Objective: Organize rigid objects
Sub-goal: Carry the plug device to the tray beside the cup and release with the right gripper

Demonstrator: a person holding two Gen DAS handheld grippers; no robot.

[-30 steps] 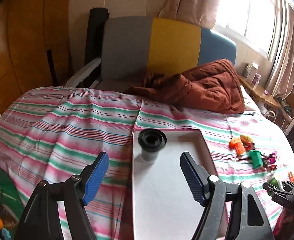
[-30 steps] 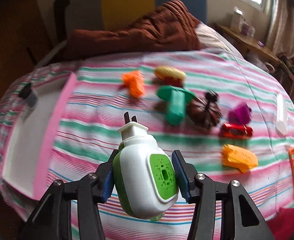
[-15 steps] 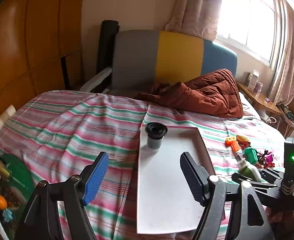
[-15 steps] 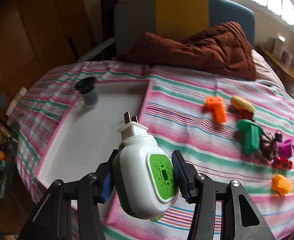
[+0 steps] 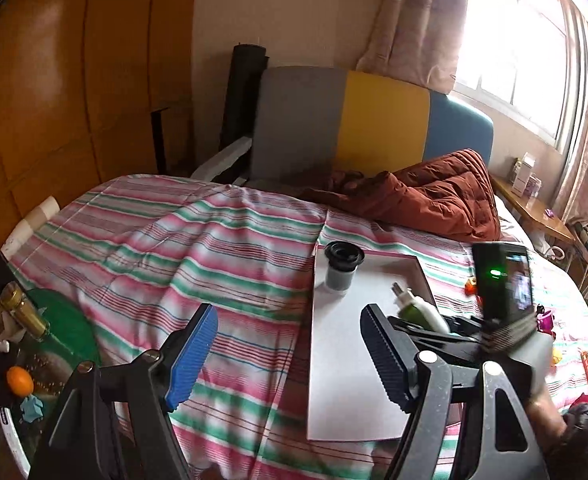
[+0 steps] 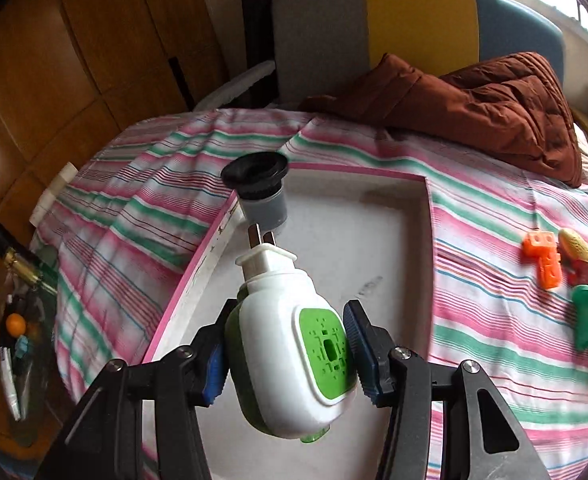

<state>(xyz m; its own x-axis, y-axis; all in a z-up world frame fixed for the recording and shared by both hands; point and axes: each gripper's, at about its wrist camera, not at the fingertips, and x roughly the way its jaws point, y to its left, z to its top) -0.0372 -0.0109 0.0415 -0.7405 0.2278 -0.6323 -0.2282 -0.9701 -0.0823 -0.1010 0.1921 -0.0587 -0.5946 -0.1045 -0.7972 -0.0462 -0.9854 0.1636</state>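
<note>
The right gripper [image 6: 286,354] has swung from above the striped bedcover [image 6: 142,216], where the loose toys lie, to a spot over the white tray [image 6: 373,240]. Its jaws are part closed and clamped on the white and green plug-in device [image 6: 290,344], pads pressed to both of its sides, prongs pointing toward the tray's far left corner. There the black-capped cylinder [image 6: 260,196] stands upright, just inside the pink rim. That puts the device over its likely drop spot, so the carry looks nearly done and a set-down on the bare tray floor should follow. The orange toy [image 6: 543,258], the green toy [image 6: 587,316] and others wait on the bedcover off the tray's right edge. The left gripper [image 5: 290,360] hangs wide open and empty near the tray's left edge; how high it rides is hard to judge through the fisheye
</note>
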